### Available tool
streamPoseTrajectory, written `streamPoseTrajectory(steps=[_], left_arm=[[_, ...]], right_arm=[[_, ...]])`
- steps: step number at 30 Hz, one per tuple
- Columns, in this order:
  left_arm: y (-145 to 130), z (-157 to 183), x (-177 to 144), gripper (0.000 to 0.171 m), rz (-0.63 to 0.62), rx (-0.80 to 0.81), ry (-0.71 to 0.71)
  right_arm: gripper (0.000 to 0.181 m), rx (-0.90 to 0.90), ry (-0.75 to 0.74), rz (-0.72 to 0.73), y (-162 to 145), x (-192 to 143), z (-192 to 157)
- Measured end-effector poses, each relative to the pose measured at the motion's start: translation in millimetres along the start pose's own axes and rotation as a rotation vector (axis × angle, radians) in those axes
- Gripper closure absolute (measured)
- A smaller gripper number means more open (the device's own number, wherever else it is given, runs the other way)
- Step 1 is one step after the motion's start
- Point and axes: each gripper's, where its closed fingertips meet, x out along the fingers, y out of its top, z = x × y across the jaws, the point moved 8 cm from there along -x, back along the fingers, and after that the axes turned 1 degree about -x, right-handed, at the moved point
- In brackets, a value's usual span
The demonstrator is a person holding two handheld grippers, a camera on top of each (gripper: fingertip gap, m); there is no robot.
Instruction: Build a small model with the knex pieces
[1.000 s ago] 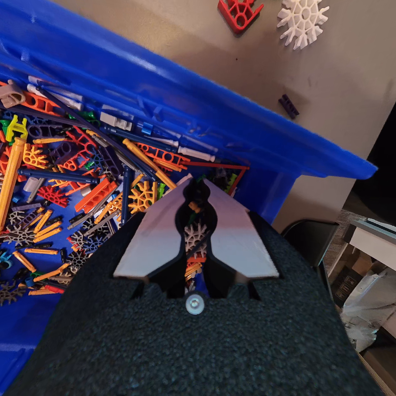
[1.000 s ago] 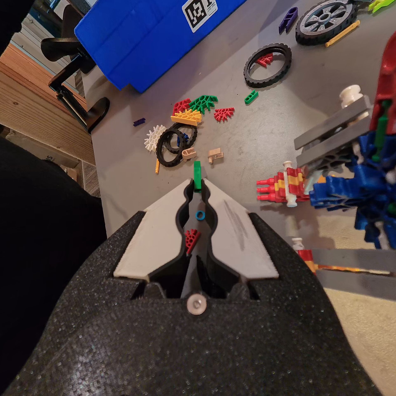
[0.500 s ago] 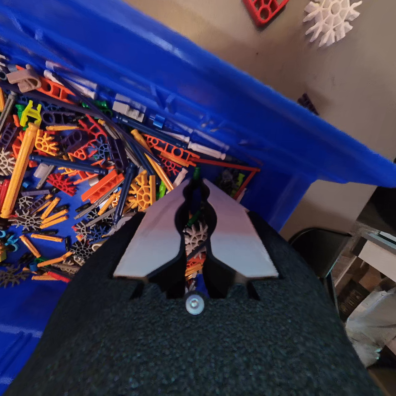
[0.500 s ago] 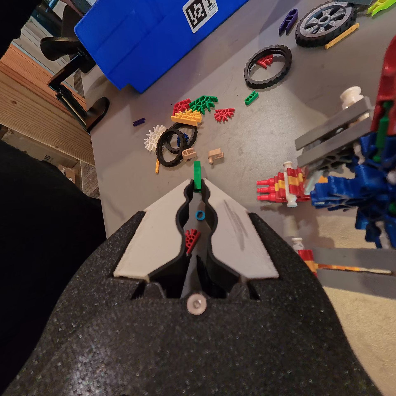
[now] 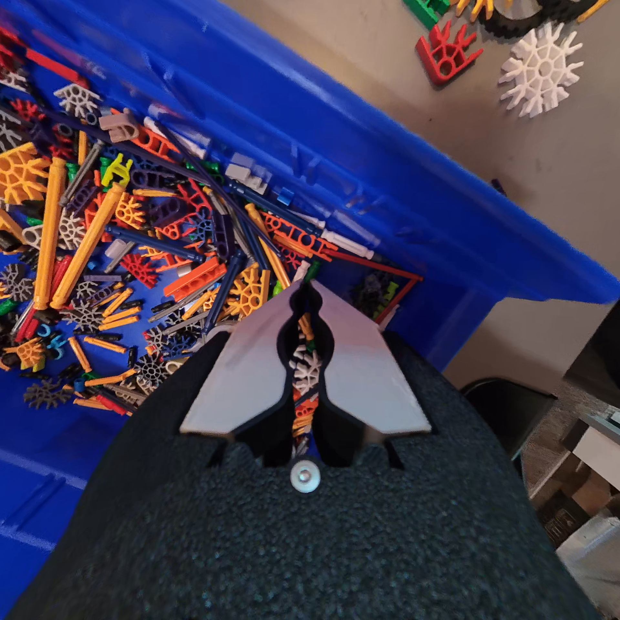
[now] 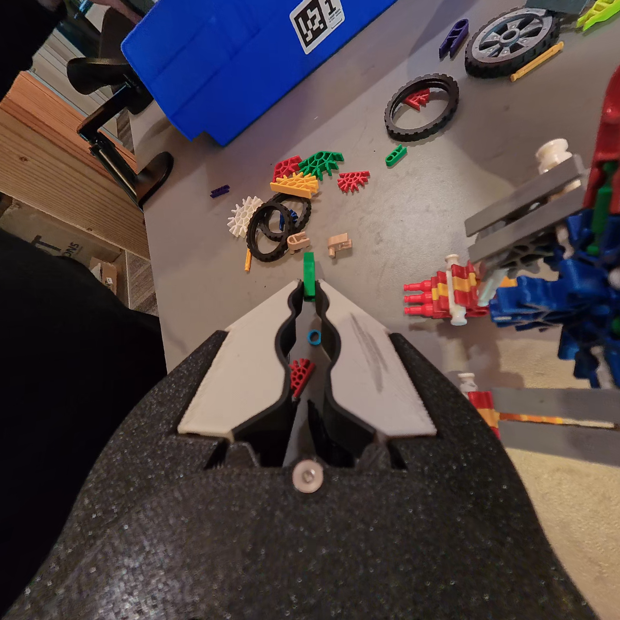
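Note:
My left gripper (image 5: 306,284) hangs over the near right corner of a blue bin (image 5: 369,151) heaped with rods and connectors. Its jaws are shut, tips together just above an orange connector (image 5: 250,292) and a green rod end (image 5: 314,268). I see nothing clearly held between them. My right gripper (image 6: 308,287) is shut on a small green piece (image 6: 308,268) that sticks out past the tips, above the grey table (image 6: 385,218). A small blue ring (image 6: 313,337) and a red connector (image 6: 300,375) lie on the table under its jaws.
On the table lie a white snowflake connector (image 5: 540,72), a red connector (image 5: 446,57), black tyres (image 6: 422,106), a wheel (image 6: 511,42), a pile of connectors (image 6: 302,177) and tan clips (image 6: 339,245). A blue and red model (image 6: 570,302) stands at the right. The bin also shows at the far left (image 6: 218,67). The table edge runs down the left. The grippers' ends are close to 25 centimetres from one another. The white snowflake connector (image 5: 540,72) lies around 11 centimetres away from my right fingertips. Look for it in the right wrist view (image 6: 245,211) too.
My left gripper has drifted left over the bin, so the pieces and the bin wall slide right in view; it stays shut. My right gripper and its green piece have not moved.

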Motion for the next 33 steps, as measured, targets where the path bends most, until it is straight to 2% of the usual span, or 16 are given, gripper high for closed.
streamPoseTrajectory(steps=[13, 17, 19, 22, 33], left_arm=[[-1, 2, -8, 0.171, 0.013, -0.034, 0.052], [-1, 6, -11, 0.171, 0.044, -0.048, 0.029], [-1, 5, -8, 0.168, 0.024, -0.019, 0.064], [2, 8, -1, 0.162, 0.019, 0.012, 0.035], [1, 5, 9, 0.165, 0.007, 0.009, 0.014]], right_arm=[[0.175, -0.026, 0.002, 0.034, 0, -4, -3], [0.175, -0.028, 0.007, 0.030, 0, -3, -3], [0.175, -0.028, 0.009, 0.028, 0, -3, -3], [0.175, -0.028, 0.012, 0.026, 0, -3, -4], [0.176, -0.025, 0.011, 0.027, 0, -3, -3]])
